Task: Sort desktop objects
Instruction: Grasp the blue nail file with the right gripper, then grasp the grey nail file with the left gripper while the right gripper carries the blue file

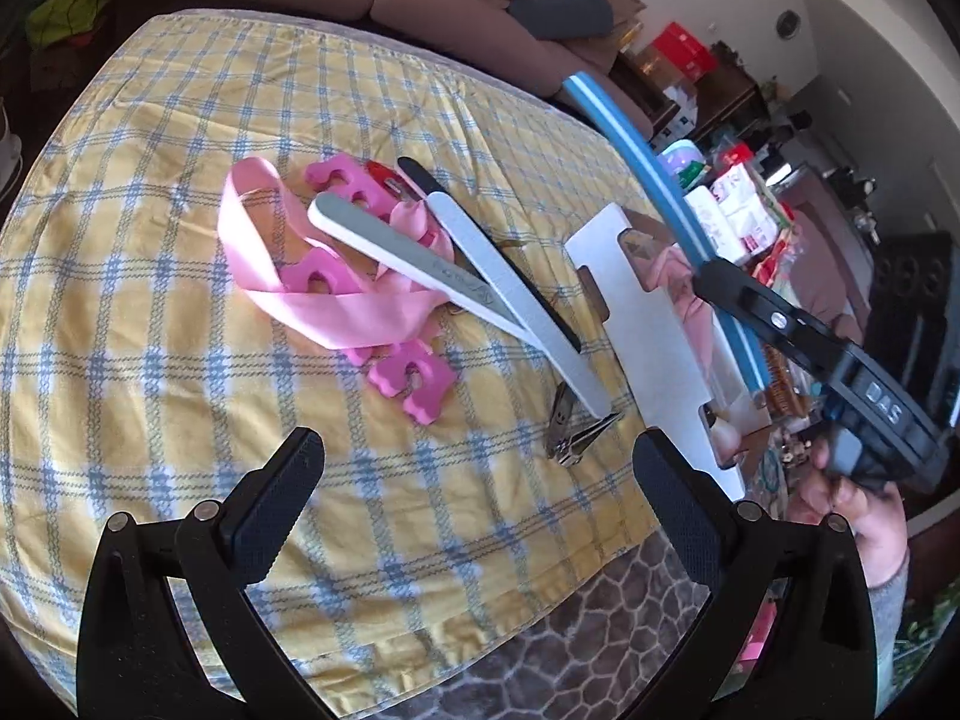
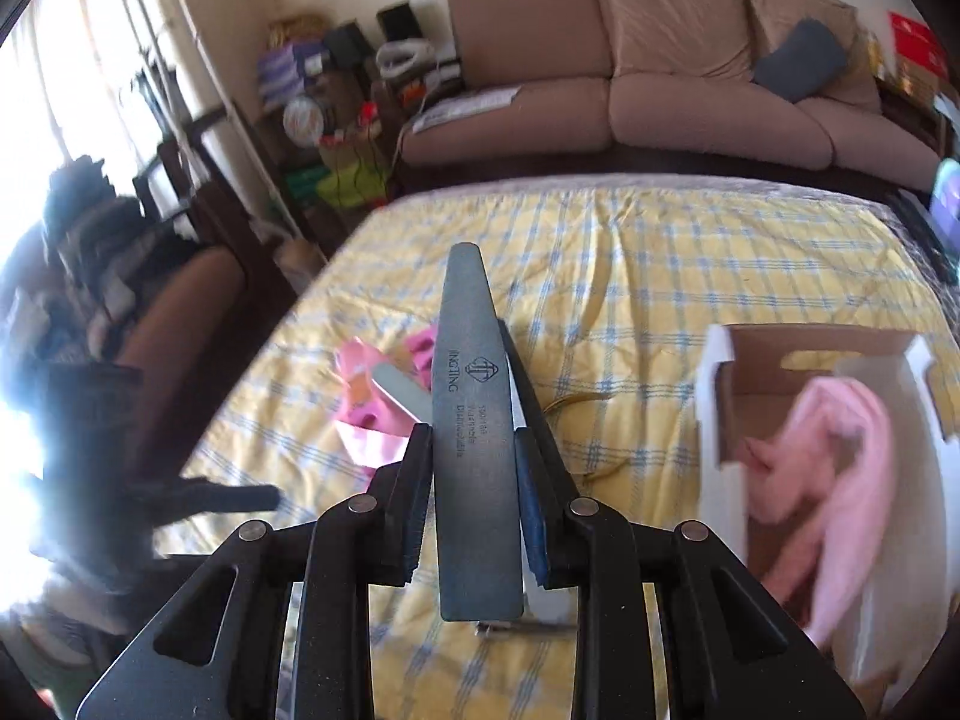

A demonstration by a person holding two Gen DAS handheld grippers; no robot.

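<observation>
My right gripper [image 2: 474, 474] is shut on a long nail file [image 2: 474, 420], grey-faced with a blue and white edge [image 1: 654, 180], and holds it above the table. My left gripper [image 1: 474, 474] is open and empty above the yellow checked tablecloth [image 1: 150, 300]. Ahead of it lie a pink ribbon [image 1: 336, 306], pink foam toe separators [image 1: 408, 378], two white and grey nail files [image 1: 420, 258], a black file [image 1: 420, 174] and metal nail clippers [image 1: 570, 426]. A white cardboard box [image 2: 720, 408] with pink cloth [image 2: 834, 462] in it stands at the right.
A brown sofa [image 2: 660, 90] stands beyond the table. Cluttered shelves and boxes [image 1: 738, 204] are to the right of the box. A patterned rug [image 1: 570, 630] shows below the table's near edge. A chair [image 2: 180, 324] stands to the left.
</observation>
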